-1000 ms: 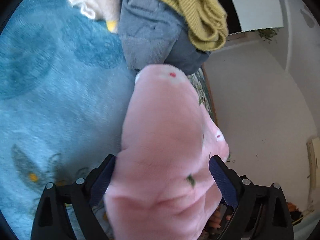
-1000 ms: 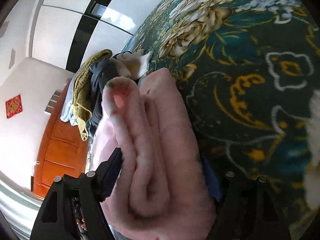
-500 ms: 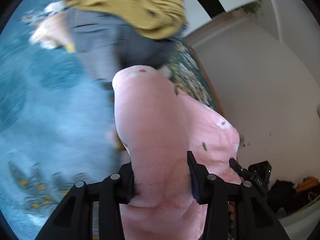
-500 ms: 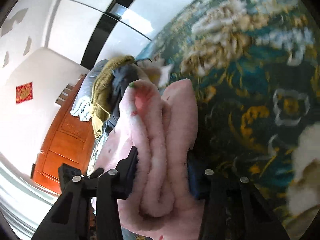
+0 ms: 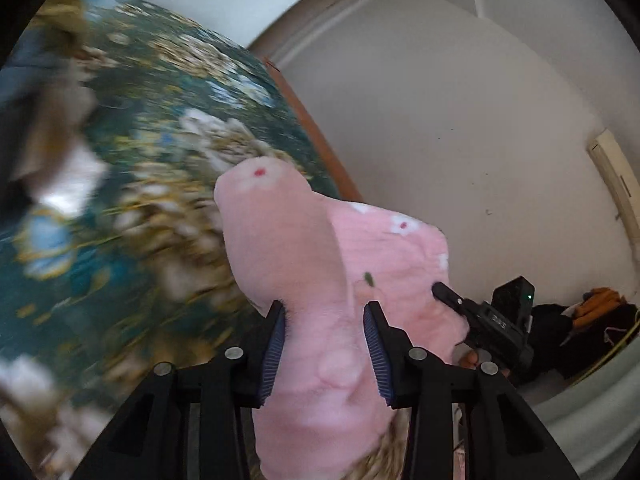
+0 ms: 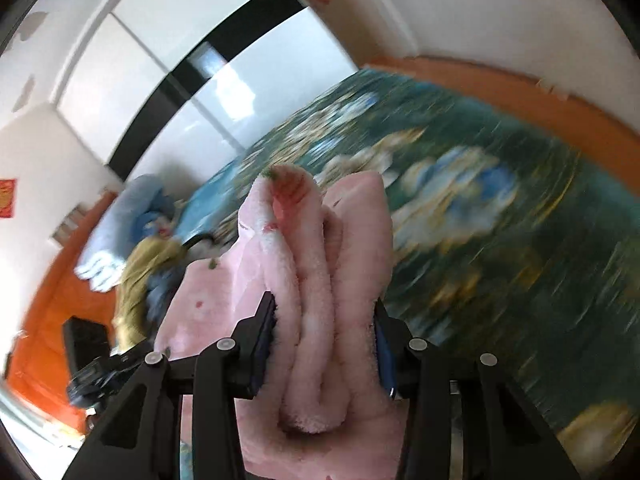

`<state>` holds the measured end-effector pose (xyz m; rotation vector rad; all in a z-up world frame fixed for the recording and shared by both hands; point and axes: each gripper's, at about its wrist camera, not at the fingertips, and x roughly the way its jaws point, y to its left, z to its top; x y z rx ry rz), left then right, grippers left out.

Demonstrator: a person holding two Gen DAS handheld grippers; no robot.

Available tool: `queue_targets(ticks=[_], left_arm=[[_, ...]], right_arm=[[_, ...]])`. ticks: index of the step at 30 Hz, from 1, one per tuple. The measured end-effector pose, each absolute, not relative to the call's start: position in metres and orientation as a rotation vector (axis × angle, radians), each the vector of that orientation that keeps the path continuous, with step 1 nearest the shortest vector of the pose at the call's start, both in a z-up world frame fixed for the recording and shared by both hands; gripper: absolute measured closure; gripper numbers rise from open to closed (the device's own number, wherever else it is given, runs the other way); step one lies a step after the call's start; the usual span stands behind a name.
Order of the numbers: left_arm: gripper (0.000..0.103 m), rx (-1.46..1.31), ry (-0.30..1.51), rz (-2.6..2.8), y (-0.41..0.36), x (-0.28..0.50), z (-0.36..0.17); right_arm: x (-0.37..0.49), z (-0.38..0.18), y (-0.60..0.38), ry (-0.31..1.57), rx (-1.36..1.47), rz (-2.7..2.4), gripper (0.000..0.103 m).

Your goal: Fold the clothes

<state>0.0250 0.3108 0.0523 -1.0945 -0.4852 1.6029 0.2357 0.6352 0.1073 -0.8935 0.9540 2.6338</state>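
Note:
A folded pink fleece garment (image 5: 304, 264) with small flower prints is held up above the bed between both grippers. My left gripper (image 5: 324, 312) is shut on one end of it, blue pads pressing the thick folds. In the right wrist view my right gripper (image 6: 324, 308) is shut on the other end of the pink garment (image 6: 316, 280), whose stacked layers bulge between the pads. The right gripper's black body (image 5: 492, 320) shows at the garment's far side in the left wrist view, and the left gripper's body (image 6: 96, 364) shows low at the left in the right wrist view.
A bedspread (image 6: 480, 208) with dark green and blue flowers lies blurred below. A pile of clothes, mustard yellow (image 6: 144, 276) and grey, sits at the bed's far end beside a blue pillow (image 6: 132, 216). An orange wooden bed frame (image 6: 500, 84), white walls and a dark heap (image 5: 580, 320) on the floor surround it.
Both grippers closed on the pink garment's ends and lifted it off the bed. The views swung away from the clothes pile, across the flowered bedspread.

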Motion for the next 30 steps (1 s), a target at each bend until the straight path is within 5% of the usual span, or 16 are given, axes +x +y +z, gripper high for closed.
queue_targets(ticks=[9, 11, 12, 13, 20, 21, 22, 24, 30], left_arm=[[0.062, -1.215, -0.416, 1.577, 0.412, 0.018, -0.003], [0.062, -1.227, -0.385, 1.593, 0.416, 0.023, -0.012], [0.062, -1.225, -0.39, 1.593, 0.415, 0.027, -0.014], [0.062, -1.227, -0.392, 1.597, 0.416, 0.03, -0.017], [0.056, -1.205, -0.431, 1.681, 0.4, 0.033, -0.025], [0.053, -1.202, -0.443, 1.697, 0.397, 0.032, -0.025], [0.043, -1.211, -0.452, 1.699, 0.397, 0.03, -0.028], [0.036, -1.248, -0.464, 1.682, 0.402, 0.025, -0.037], [0.03, -1.328, -0.521, 1.667, 0.415, 0.015, -0.053]], right_arm=[[0.201, 0.06, 0.743, 0.861, -0.969, 2.442, 0.06], [0.205, 0.048, 0.76, 0.916, -0.925, 2.419, 0.071], [0.21, 0.046, 0.77, 0.961, -0.877, 2.412, 0.093], [0.216, 0.049, 0.779, 0.993, -0.824, 2.402, 0.098], [0.238, 0.049, 0.784, 1.004, -0.859, 2.413, 0.097], [0.244, 0.04, 0.782, 1.041, -0.896, 2.418, 0.08], [0.25, 0.031, 0.781, 1.095, -0.907, 2.427, 0.048], [0.262, 0.015, 0.78, 1.222, -0.898, 2.446, 0.027], [0.255, -0.003, 0.78, 1.287, -0.958, 2.438, 0.023]])
